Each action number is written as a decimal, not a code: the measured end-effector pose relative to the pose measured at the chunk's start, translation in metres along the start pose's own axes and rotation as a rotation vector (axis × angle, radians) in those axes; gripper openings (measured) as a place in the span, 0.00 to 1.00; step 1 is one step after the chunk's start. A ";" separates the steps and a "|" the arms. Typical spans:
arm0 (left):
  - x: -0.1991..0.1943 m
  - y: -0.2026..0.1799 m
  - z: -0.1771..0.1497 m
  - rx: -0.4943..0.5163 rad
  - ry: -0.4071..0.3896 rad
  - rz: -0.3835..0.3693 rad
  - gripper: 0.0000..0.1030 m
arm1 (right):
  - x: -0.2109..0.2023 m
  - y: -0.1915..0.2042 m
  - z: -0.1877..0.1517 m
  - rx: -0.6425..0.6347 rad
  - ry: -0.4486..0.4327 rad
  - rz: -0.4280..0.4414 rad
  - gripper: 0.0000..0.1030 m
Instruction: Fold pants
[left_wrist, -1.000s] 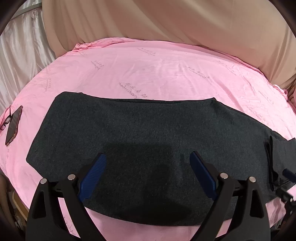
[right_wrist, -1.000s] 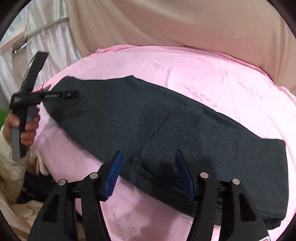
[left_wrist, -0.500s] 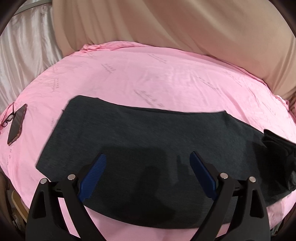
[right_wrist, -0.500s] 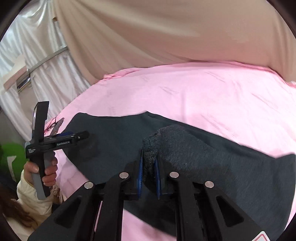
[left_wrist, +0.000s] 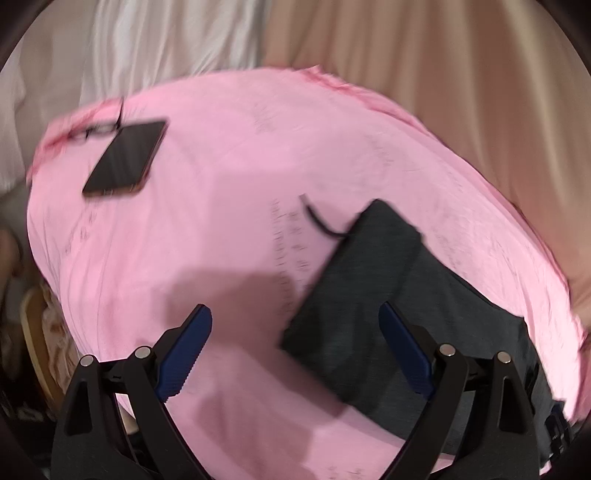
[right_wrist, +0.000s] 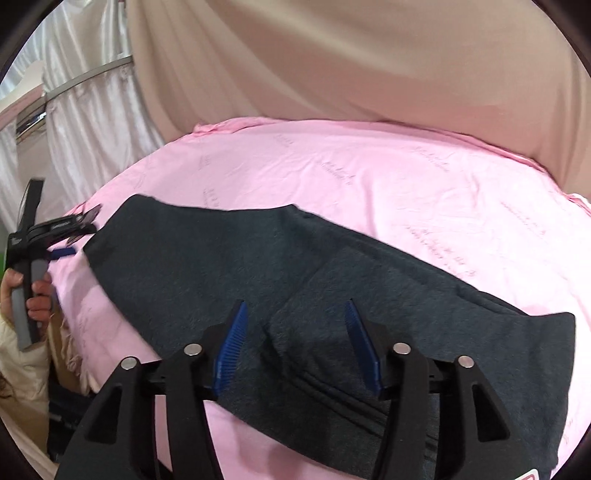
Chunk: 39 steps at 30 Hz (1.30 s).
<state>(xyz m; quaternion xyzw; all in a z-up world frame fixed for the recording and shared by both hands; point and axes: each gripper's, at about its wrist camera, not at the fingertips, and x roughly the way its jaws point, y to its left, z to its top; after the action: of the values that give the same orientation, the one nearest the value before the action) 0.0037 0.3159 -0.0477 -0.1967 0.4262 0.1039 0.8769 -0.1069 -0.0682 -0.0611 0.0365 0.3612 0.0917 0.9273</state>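
Observation:
The dark grey pants (right_wrist: 295, 280) lie flat on the pink sheet (right_wrist: 369, 173), with one part folded over the rest in the right wrist view. My right gripper (right_wrist: 295, 332) is open and empty just above the folded part. My left gripper (left_wrist: 291, 350) is open and empty above the pink sheet (left_wrist: 207, 206), with the pants' end (left_wrist: 365, 280) between its fingers and to the right; a dark drawstring (left_wrist: 317, 221) sticks out there. The left gripper also shows at the far left of the right wrist view (right_wrist: 61, 253), held in a hand.
A black phone (left_wrist: 125, 157) lies on the sheet at the upper left of the left wrist view, with glasses (left_wrist: 99, 127) beside it. Beige and white curtains (right_wrist: 332, 66) hang behind the bed. The bed's edge falls away at the left.
My right gripper has opened and let go of the bunched pants it pinched, which now lie folded over. My left gripper has swung left, off the pants and toward the phone.

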 end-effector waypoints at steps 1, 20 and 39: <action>0.006 0.004 0.000 -0.017 0.021 -0.010 0.87 | -0.001 -0.002 0.001 0.008 0.003 0.000 0.58; -0.095 -0.176 -0.033 0.396 -0.188 -0.309 0.19 | -0.035 -0.069 -0.012 0.188 -0.051 -0.067 0.69; -0.130 -0.288 -0.149 0.687 -0.186 -0.403 0.91 | -0.071 -0.144 -0.038 0.383 -0.066 0.075 0.73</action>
<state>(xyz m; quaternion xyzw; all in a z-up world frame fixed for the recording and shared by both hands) -0.0807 -0.0101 0.0460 0.0382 0.3081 -0.2008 0.9291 -0.1628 -0.2235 -0.0613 0.2286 0.3400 0.0544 0.9106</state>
